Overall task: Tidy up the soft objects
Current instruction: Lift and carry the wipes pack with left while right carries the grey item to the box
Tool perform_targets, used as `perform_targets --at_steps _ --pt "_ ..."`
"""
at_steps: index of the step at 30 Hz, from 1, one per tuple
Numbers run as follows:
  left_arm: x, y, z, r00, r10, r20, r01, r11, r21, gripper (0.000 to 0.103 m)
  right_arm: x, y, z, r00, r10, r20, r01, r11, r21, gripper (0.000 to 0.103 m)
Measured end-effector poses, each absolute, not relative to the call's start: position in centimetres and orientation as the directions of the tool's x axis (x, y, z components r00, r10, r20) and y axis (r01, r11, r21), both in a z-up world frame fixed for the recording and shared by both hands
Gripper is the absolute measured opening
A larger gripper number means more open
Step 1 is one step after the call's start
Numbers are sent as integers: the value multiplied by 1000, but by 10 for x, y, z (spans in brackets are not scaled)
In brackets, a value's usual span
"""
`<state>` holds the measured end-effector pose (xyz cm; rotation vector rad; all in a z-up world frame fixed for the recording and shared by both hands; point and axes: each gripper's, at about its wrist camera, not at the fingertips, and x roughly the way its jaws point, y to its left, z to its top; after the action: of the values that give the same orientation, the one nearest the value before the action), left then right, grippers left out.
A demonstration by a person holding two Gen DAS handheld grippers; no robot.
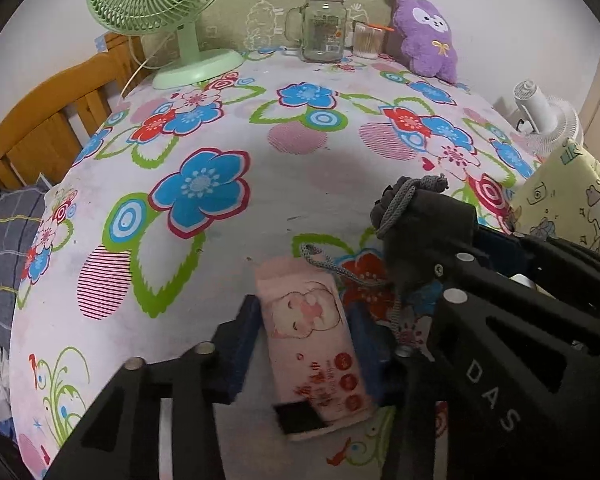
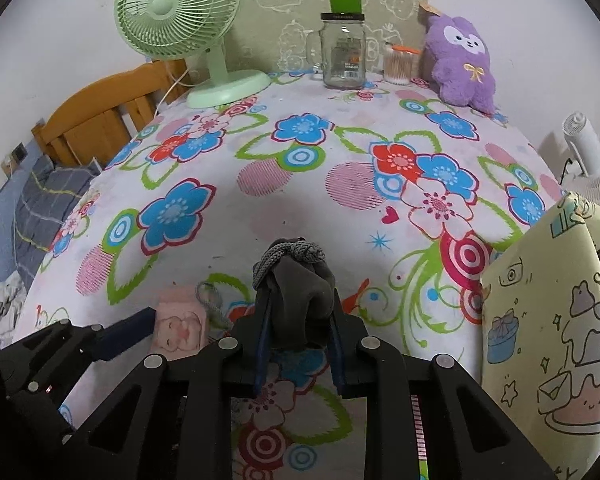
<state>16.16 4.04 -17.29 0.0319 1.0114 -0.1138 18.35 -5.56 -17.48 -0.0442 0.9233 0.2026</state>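
A pink tissue pack (image 1: 312, 332) lies flat on the floral tablecloth (image 1: 228, 248). My left gripper (image 1: 304, 320) is shut on it, its blue pads (image 1: 244, 328) pressing both long sides. A dark grey drawstring pouch (image 2: 296, 284) with a grey cord stands up between the fingers of my right gripper (image 2: 299, 298), which is shut on it. In the left wrist view that pouch (image 1: 424, 232) sits just right of the pack, with its cord trailing onto the cloth. The right wrist view shows the pink pack (image 2: 180, 326) at lower left.
At the far edge stand a green desk fan (image 2: 180, 12), a glass jar (image 2: 344, 52) with a green lid, a cotton swab tub (image 2: 398, 66) and a purple plush toy (image 2: 460, 60). A yellow cartoon-print cushion (image 2: 548, 312) rises at the right, beside a white fan (image 2: 592, 148). A wooden frame (image 1: 40, 120) stands on the left.
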Motion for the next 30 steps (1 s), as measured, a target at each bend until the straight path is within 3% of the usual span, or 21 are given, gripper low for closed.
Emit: perform_targets --at_steps 30 --pt "130 9 -125 627 -96 -773 155 988 4 39 140 -85 -127 669 112 -734 -147 989 17 27"
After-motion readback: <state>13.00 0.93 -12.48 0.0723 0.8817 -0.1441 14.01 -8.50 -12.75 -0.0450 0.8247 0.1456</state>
